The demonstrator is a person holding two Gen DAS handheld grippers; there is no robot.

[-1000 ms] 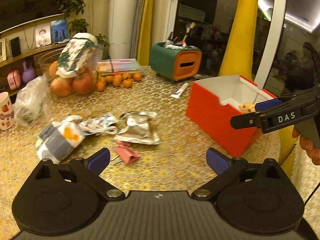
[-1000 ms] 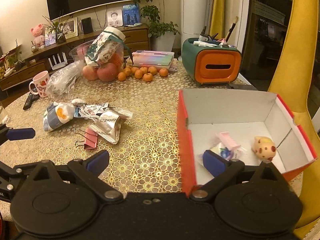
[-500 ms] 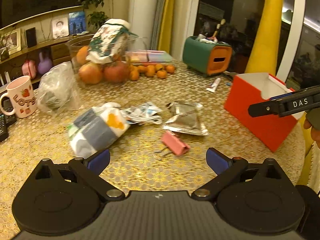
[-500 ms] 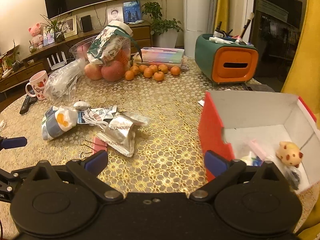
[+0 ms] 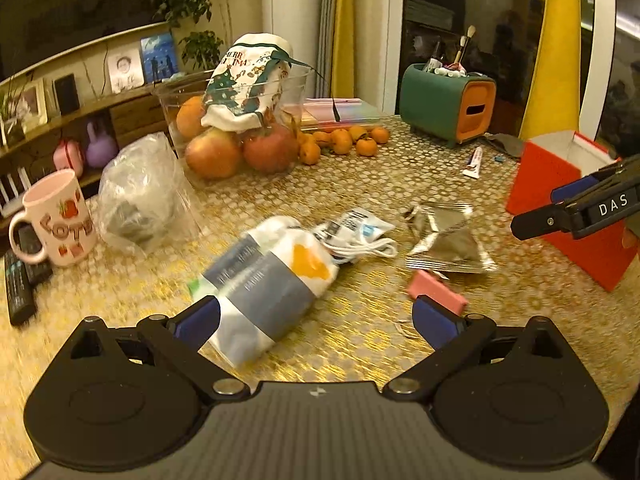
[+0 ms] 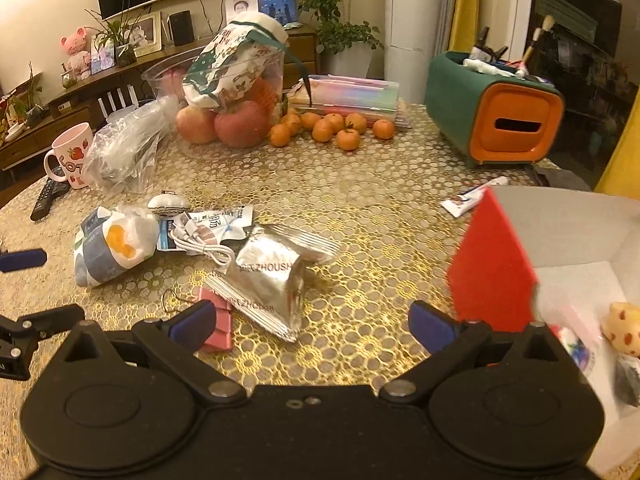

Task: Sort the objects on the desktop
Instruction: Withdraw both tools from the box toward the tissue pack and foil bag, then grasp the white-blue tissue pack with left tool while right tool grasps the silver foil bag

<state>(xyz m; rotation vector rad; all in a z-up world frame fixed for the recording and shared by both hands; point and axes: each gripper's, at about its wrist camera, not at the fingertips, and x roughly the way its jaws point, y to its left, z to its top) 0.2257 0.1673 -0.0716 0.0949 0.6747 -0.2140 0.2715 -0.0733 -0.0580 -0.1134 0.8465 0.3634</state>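
Loose items lie on the gold tablecloth: a white and grey tissue pack (image 5: 272, 280) (image 6: 114, 246), a bagged white cable (image 5: 356, 236) (image 6: 204, 236), a silver foil pouch (image 5: 448, 240) (image 6: 272, 280) and a pink binder clip (image 5: 436, 292) (image 6: 218, 328). A red box (image 5: 560, 200) (image 6: 492, 268) stands at the right with a small toy (image 6: 622, 322) inside. My left gripper (image 5: 316, 320) is open and empty, just before the tissue pack. My right gripper (image 6: 312, 320) is open and empty, over the pouch and clip, left of the box.
A fruit bowl (image 6: 228, 92), small oranges (image 6: 332, 128), a plastic bag (image 5: 140, 196), a pink mug (image 5: 56, 220) and remotes (image 5: 20, 276) sit at the back left. A green and orange organiser (image 6: 496, 112) and a small tube (image 5: 474, 162) are at the back right.
My left gripper has swung left and closer to the tissue pack. My right gripper has moved left, away from the red box, over the pouch and clip.
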